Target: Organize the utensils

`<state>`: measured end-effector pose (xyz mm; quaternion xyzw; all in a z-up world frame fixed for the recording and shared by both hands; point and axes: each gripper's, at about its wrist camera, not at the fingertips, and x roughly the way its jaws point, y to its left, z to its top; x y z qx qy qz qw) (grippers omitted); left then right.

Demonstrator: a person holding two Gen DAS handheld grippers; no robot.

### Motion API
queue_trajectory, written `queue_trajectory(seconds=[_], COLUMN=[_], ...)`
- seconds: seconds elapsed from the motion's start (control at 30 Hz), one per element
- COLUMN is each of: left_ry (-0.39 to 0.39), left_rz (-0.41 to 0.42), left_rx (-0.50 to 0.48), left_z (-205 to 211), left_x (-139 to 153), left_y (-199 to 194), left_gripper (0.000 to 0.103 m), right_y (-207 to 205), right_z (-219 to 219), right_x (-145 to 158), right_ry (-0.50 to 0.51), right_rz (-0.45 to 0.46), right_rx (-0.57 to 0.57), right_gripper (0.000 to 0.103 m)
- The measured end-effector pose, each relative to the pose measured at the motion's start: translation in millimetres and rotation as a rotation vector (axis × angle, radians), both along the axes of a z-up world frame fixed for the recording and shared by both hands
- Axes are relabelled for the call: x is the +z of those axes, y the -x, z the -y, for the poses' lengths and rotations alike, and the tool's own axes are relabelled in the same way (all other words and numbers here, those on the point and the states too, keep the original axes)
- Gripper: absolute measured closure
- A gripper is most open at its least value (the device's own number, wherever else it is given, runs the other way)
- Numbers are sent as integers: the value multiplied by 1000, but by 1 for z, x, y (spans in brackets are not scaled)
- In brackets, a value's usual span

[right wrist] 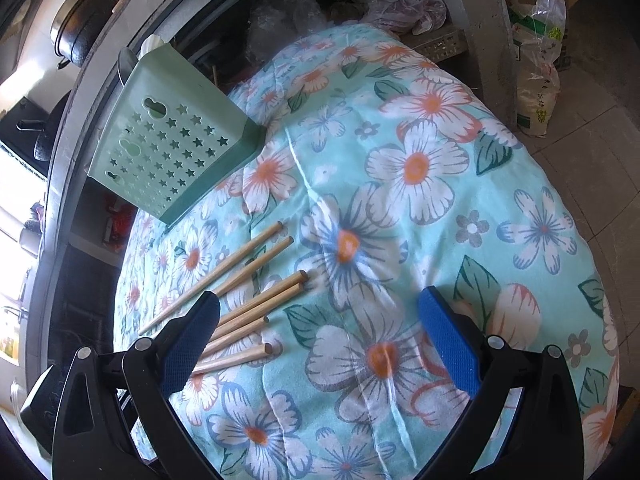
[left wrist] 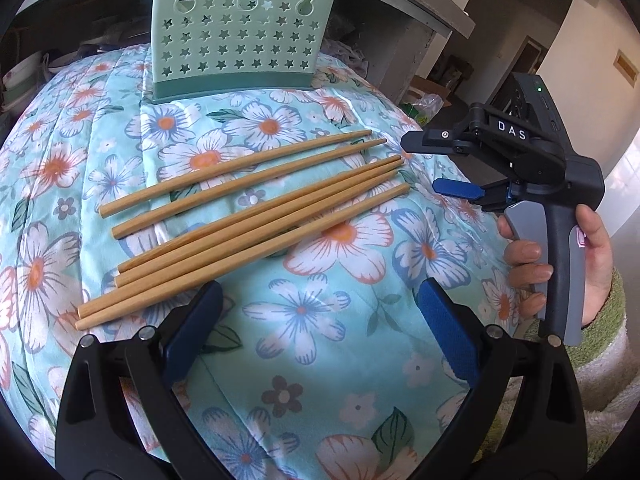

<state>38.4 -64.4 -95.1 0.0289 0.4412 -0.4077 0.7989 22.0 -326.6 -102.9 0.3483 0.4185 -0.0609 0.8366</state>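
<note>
Several wooden chopsticks (left wrist: 256, 224) lie side by side on a floral cloth; they also show in the right wrist view (right wrist: 256, 296). A mint green utensil holder (left wrist: 236, 32) with star cut-outs stands behind them, also in the right wrist view (right wrist: 168, 156), with utensils inside mostly hidden. My left gripper (left wrist: 320, 332) is open and empty, just near of the chopsticks. My right gripper (right wrist: 320, 344) is open and empty, its left finger over the chopsticks' thick ends. It shows from the side in the left wrist view (left wrist: 436, 168), held by a hand at the chopsticks' right ends.
The floral cloth (right wrist: 440, 168) covers a round table. A grey counter edge (right wrist: 80, 120) with a lidded pot (right wrist: 88, 12) runs behind the holder. Plastic bags (right wrist: 536, 80) and a box sit on the tiled floor beyond the table.
</note>
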Motion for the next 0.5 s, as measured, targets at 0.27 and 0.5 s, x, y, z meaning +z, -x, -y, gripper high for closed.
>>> queue_trajectory(seconds=[0.27, 0.5], left_ry=[18, 47], left_rz=[-15, -37], left_rx=[7, 16], left_z=[-3, -7], left_x=[1, 0], left_y=[-2, -4], left_gripper=[8, 8], right_y=[-6, -8], right_z=[-2, -9], right_x=[1, 2], right_ry=[23, 83], right_rz=[-40, -59], right_rx=[40, 98], right_gripper=[6, 6])
